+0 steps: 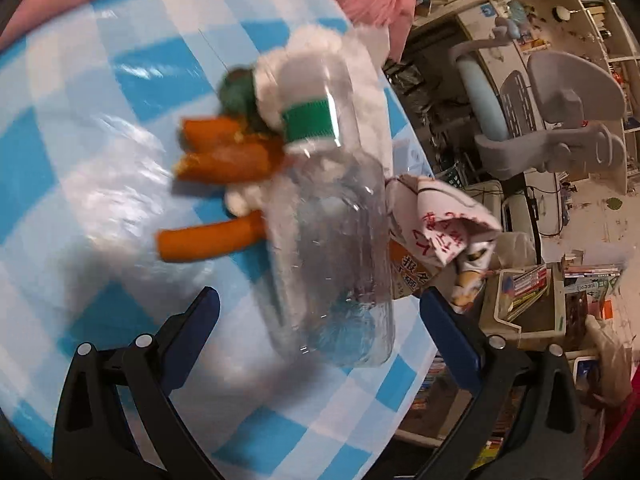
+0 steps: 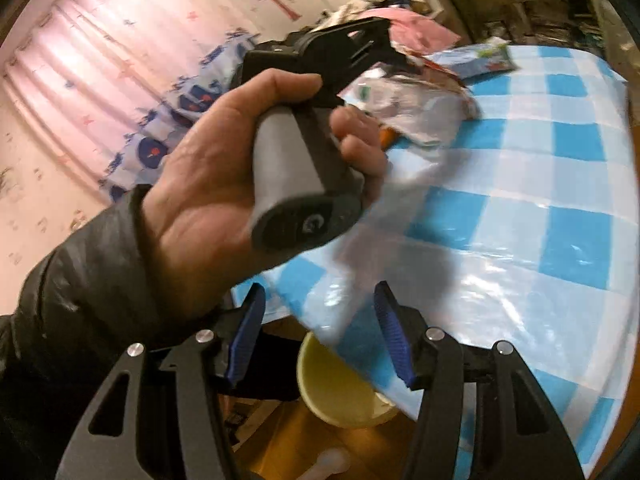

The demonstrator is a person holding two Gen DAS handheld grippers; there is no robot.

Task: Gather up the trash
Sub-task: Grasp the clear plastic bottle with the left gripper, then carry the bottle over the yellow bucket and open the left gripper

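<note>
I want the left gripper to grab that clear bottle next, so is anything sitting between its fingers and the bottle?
Nothing visible does. The left gripper is open, and the clear bottle lies on the checked tablecloth with its base toward the fingers. The orange peels and crumpled wrapper flank it, not block it.

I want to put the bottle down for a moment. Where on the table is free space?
Free: the checked cloth left of the orange peels, and the wide stretch below the blue packet. Crowded: around the clear bottle, peels, white tissue and printed paper near the table's edge.
</note>
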